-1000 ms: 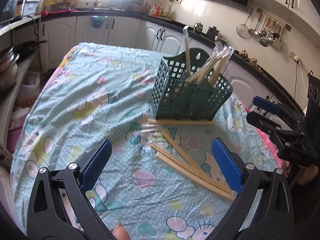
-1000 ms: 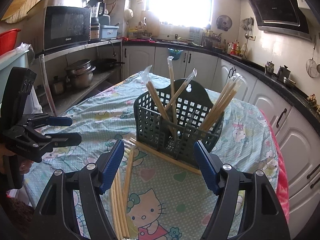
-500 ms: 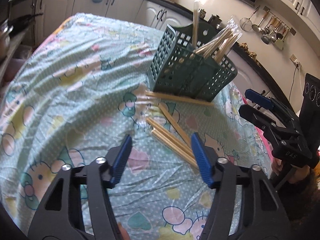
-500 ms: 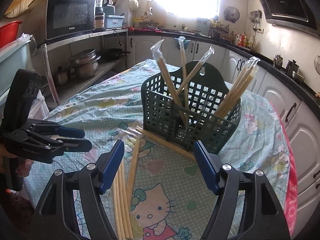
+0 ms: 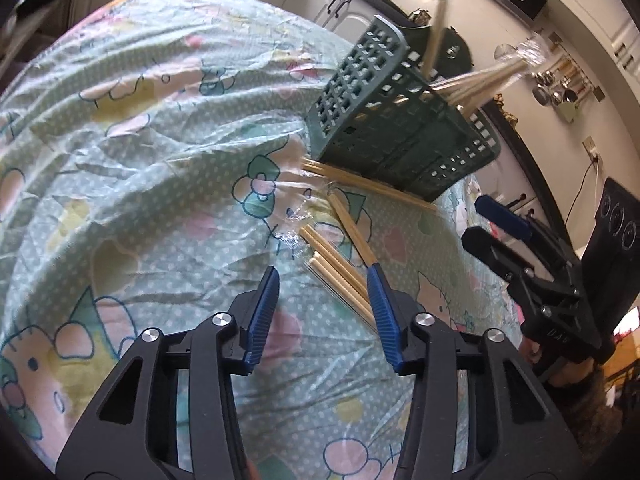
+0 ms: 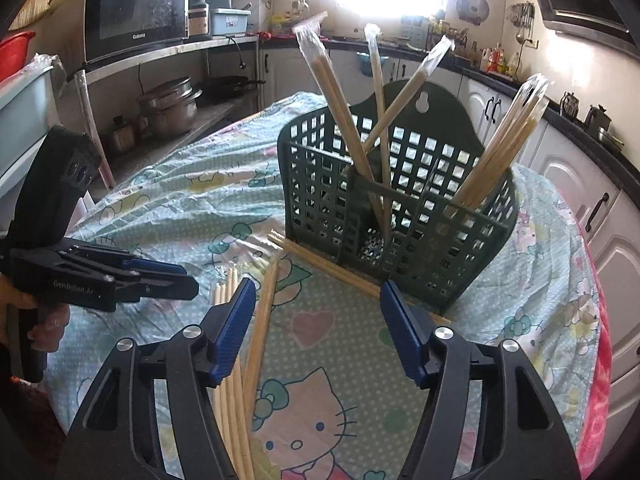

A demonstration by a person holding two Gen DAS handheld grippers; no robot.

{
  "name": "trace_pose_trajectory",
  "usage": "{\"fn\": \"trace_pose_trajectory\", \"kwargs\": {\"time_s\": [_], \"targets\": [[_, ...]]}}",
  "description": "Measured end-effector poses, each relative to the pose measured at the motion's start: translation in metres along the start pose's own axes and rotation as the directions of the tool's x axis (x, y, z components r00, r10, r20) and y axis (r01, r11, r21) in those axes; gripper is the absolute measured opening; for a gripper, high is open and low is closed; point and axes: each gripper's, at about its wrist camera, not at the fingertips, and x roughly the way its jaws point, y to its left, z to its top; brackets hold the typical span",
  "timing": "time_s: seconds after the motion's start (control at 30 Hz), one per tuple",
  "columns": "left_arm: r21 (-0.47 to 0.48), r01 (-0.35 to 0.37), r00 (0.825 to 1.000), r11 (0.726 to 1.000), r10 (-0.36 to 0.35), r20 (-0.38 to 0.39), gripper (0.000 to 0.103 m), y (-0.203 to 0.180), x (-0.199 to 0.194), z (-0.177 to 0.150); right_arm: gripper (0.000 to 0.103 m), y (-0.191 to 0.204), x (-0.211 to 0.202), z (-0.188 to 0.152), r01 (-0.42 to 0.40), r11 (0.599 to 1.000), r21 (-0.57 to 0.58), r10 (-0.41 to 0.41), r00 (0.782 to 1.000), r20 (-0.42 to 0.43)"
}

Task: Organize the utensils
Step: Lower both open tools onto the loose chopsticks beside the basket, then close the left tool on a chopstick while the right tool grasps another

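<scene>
A dark green slotted utensil basket (image 6: 396,216) stands on the patterned tablecloth and holds several wrapped chopstick pairs (image 6: 496,148); it also shows in the left wrist view (image 5: 400,128). Several more wrapped chopstick pairs (image 5: 336,264) lie loose on the cloth in front of it, also in the right wrist view (image 6: 256,332). My left gripper (image 5: 324,276) is open and empty, low over the near ends of the loose pairs. My right gripper (image 6: 316,292) is open and empty, hovering in front of the basket. One pair (image 6: 328,268) lies along the basket's base.
The table (image 5: 120,160) is covered with a wrinkled cartoon-print cloth. Kitchen counters and white cabinets (image 6: 560,168) ring the room. A microwave (image 6: 136,20) and pots (image 6: 168,104) sit on a shelf at the left. Each gripper is visible in the other's view (image 6: 104,280) (image 5: 532,272).
My left gripper has moved forward and down toward the loose chopsticks, and its jaws have narrowed. My right gripper has moved closer to the basket, staying open.
</scene>
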Motion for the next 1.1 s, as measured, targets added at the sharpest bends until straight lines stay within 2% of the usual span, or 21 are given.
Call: {"fn": "trace_pose_trajectory", "kwargs": {"time_s": [0.3,0.53,0.57,0.67,1.1], "targets": [[-0.059,0.050,0.998,0.997,-0.052,-0.030,0.033,0.016,0.015,0.015,0.049,-0.005,0.031,0.005,-0.109,0.992,0.058,0.113,0.991,-0.075],[-0.062,0.034,0.998,0.998,-0.037,-0.042,0.011,0.020,0.023,0.022,0.040,0.004,0.052,0.014,-0.171,0.983,0.061,0.177,0.975,-0.131],[-0.067,0.032,0.998,0.997,-0.035,-0.043,0.007,0.024,0.025,0.024,0.039,0.006,0.056,0.015,-0.175,0.983,0.059,0.182,0.974,-0.138],[-0.084,0.045,0.998,0.995,-0.049,-0.044,0.004,0.030,0.026,0.025,0.035,0.011,0.065,0.018,-0.182,0.981,0.060,0.189,0.970,-0.154],[-0.080,0.064,0.997,0.995,-0.067,-0.032,0.000,0.038,0.022,0.023,0.018,0.014,0.104,0.030,-0.167,0.973,0.159,0.200,0.955,-0.220]]}}
